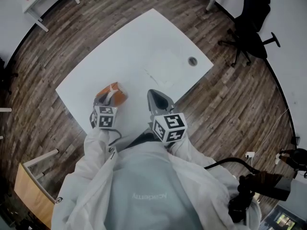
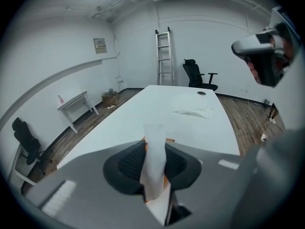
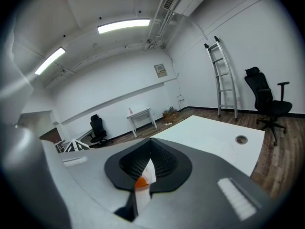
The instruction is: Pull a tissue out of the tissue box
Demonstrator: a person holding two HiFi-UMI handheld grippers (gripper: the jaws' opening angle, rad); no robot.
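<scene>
Treat the tissue (image 2: 153, 159) as the weak link: stands upright as a narrow white strip, clamped between the pads of the left hand-held gripper (image 1: 104, 98), top end poking free above them. Rises out of the orange tissue box (image 1: 115, 92) directly beneath that grip, close to the near edge of the white desk (image 1: 144, 37). Looks like the very start of the pull, with most of the sheet probably inside the box.

Lift straight up along the strip's own length, steadily, never sideways, to avoid tearing at the slot. Keep the clamp firm against slipping; no jerking. Watch the box: light cardboard, held by nothing, liable to ride up with the sheet.

Consider bringing the right hand-held gripper (image 1: 154, 96) across to press it down. Sits beside the box and apart from it, jaws brought together on nothing recognisable, with only a sliver of white and orange in the slit between them, too small to name.

Stop lifting once clear of the slot, checking for a second sheet dragged up behind. Lay the freed sheet further out on the desk, perhaps by the loose tissue (image 2: 194, 112) lying flat short of the round cable hole (image 1: 193, 60).
</scene>
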